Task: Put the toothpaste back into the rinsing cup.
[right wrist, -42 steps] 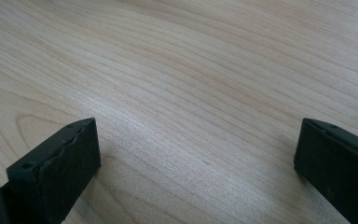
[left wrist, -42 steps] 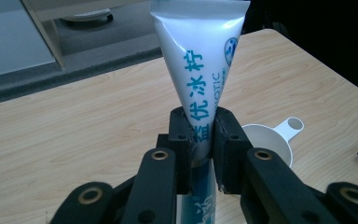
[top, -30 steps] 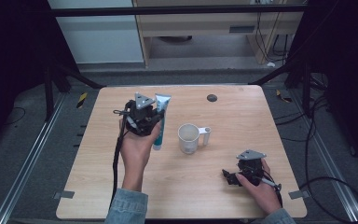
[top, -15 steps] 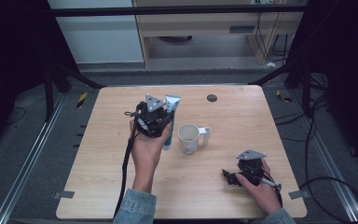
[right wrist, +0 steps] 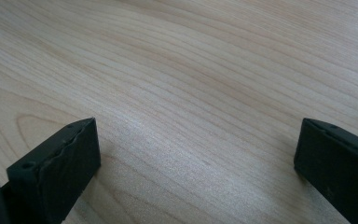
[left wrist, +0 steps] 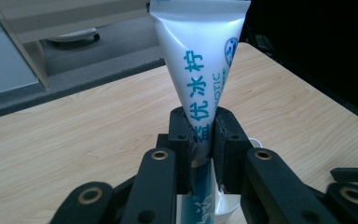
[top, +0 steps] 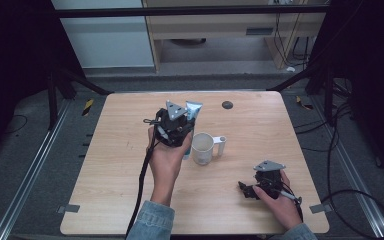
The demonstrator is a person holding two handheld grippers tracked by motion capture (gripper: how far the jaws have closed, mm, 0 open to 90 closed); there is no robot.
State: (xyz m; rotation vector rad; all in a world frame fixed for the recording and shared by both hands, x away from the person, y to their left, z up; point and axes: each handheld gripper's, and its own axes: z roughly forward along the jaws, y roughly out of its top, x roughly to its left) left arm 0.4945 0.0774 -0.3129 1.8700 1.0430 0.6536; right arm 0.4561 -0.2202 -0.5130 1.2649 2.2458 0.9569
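Observation:
My left gripper (top: pixel 180 131) is shut on a white and blue toothpaste tube (left wrist: pixel 200 70), held upright with its crimped end up. The tube (top: pixel 194 109) stands just left of a white mug (top: pixel 203 148) in the middle of the wooden table (top: pixel 130 165). In the left gripper view both black pads (left wrist: pixel 181 135) press the tube's lower part, and the mug rim (left wrist: pixel 254 141) shows behind the jaws, low and to the right. My right gripper (top: pixel 244 189) rests low on the table near the front right, held by a hand. Its jaws stand wide apart over bare wood, open (right wrist: pixel 196 154).
A small dark round disc (top: pixel 227 104) lies near the table's far edge. The mug's handle (top: pixel 220 145) points right. Black frame posts and cables surround the table, and a shelf unit stands beyond the far edge.
My left gripper has carried the tube to the right, closer to the mug. The right gripper has stayed where it was.

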